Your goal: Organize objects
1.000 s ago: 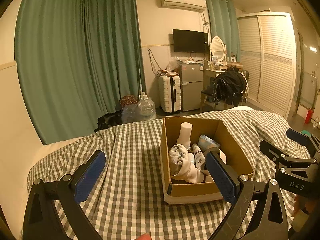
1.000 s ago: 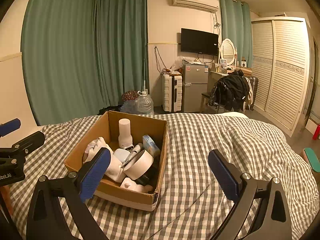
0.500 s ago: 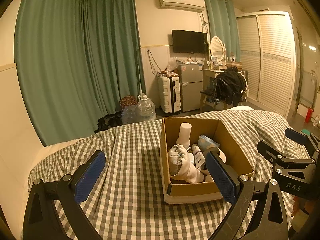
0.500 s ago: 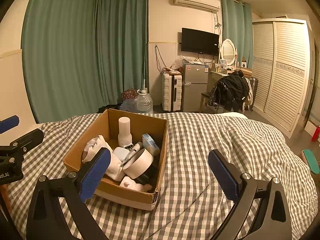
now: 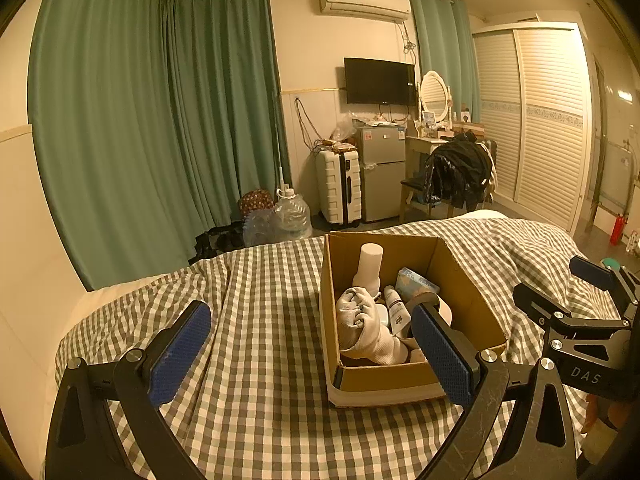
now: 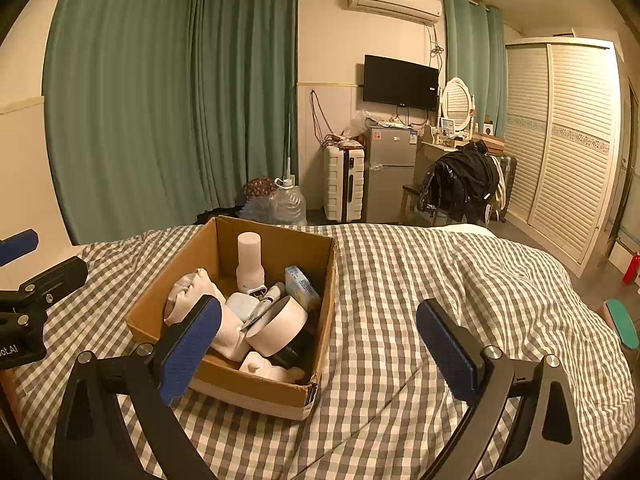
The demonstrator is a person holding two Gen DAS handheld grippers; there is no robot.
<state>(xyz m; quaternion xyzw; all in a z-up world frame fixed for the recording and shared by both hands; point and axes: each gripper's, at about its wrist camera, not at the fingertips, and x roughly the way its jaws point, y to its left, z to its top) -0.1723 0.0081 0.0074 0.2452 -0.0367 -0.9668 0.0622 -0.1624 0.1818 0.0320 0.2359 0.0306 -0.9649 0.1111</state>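
Observation:
An open cardboard box (image 5: 472,300) (image 6: 172,292) sits on a checked bedspread (image 5: 260,340) (image 6: 400,300). It holds a white bottle (image 5: 369,270) (image 6: 249,260), rolled white socks (image 5: 362,328) (image 6: 192,292), a small tube (image 5: 396,310), a blue packet (image 5: 414,282) (image 6: 302,286) and a tape roll (image 6: 278,326). My left gripper (image 5: 310,354) is open and empty, its right finger in front of the box. My right gripper (image 6: 318,350) is open and empty, its left finger in front of the box's near corner.
Beyond the bed are green curtains (image 5: 160,120), water jugs (image 5: 290,216), a white suitcase (image 5: 338,186), a small fridge (image 5: 380,172), and a chair with a black jacket (image 5: 458,172). A louvred wardrobe (image 5: 540,120) is at the right.
Both grippers have tilted or drifted very slightly; the scene sits a little lower in the views. Nothing was grasped or moved.

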